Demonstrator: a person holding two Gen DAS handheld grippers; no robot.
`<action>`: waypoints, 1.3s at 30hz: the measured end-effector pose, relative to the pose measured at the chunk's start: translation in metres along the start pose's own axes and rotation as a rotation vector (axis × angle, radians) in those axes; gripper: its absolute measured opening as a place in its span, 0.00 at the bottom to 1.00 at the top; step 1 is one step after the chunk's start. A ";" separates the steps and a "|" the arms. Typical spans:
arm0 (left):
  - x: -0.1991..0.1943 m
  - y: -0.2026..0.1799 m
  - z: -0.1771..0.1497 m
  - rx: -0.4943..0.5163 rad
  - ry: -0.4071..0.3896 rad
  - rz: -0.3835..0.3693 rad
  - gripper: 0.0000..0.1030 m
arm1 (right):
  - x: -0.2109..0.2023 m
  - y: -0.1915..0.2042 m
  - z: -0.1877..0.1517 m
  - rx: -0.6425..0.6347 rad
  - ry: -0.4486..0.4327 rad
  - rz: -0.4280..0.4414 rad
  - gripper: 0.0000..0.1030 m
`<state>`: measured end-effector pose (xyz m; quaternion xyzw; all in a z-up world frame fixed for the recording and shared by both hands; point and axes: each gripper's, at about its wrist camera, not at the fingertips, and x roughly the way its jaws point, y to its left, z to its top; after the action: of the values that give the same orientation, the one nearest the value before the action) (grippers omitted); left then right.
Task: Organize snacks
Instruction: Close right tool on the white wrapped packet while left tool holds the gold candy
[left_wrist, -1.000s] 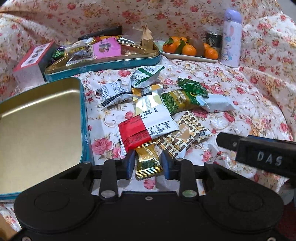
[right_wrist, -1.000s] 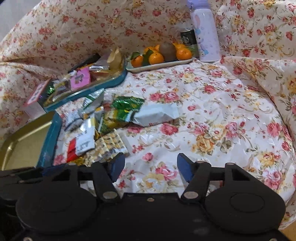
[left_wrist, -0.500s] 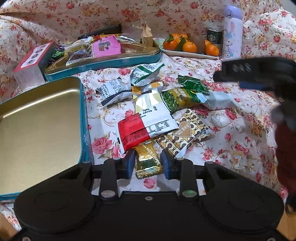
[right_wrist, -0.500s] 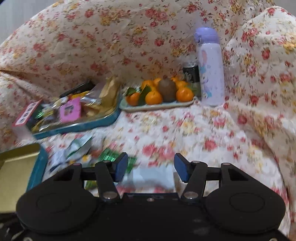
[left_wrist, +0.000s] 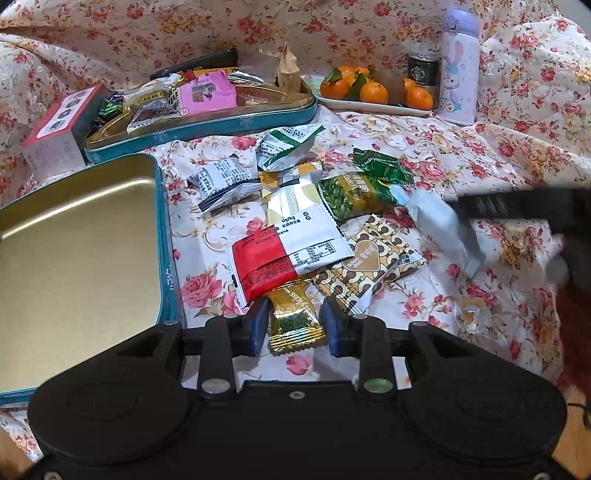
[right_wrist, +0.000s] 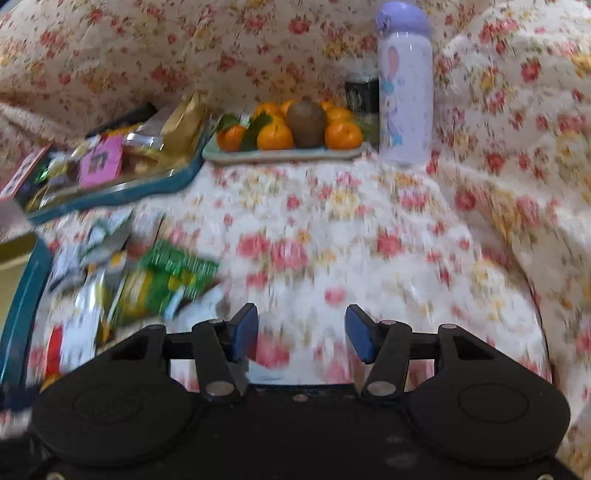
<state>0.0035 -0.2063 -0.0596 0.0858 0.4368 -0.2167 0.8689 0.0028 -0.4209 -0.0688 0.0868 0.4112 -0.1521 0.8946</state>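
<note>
A pile of snack packets lies on the floral cloth: a red and white packet, a brown patterned one, a green one and a pale blue one. My left gripper has its pads on either side of a gold packet at the pile's near edge, close to its sides. My right gripper is open and empty above the cloth, to the right of the pile. It shows as a dark bar in the left wrist view, over the pale blue packet.
An empty gold tin lid with a teal rim lies left of the pile. A teal tin of snacks and a small box sit behind it. A plate of oranges, a can and a lilac bottle stand at the back.
My right gripper has swung forward and down over the right side of the pile; its view is blurred by motion. My left gripper has stayed around the gold packet.
</note>
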 end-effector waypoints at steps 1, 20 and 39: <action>0.000 0.000 0.000 -0.002 0.001 -0.006 0.39 | -0.004 -0.002 -0.006 -0.001 0.006 0.008 0.56; -0.006 0.010 -0.005 -0.070 -0.002 -0.031 0.31 | -0.055 0.009 -0.031 0.171 -0.098 0.127 0.55; -0.016 0.005 -0.016 -0.067 0.013 -0.021 0.32 | -0.036 0.041 -0.046 0.036 -0.050 -0.023 0.33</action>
<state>-0.0140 -0.1917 -0.0566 0.0536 0.4503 -0.2105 0.8661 -0.0380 -0.3622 -0.0694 0.0945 0.3869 -0.1721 0.9010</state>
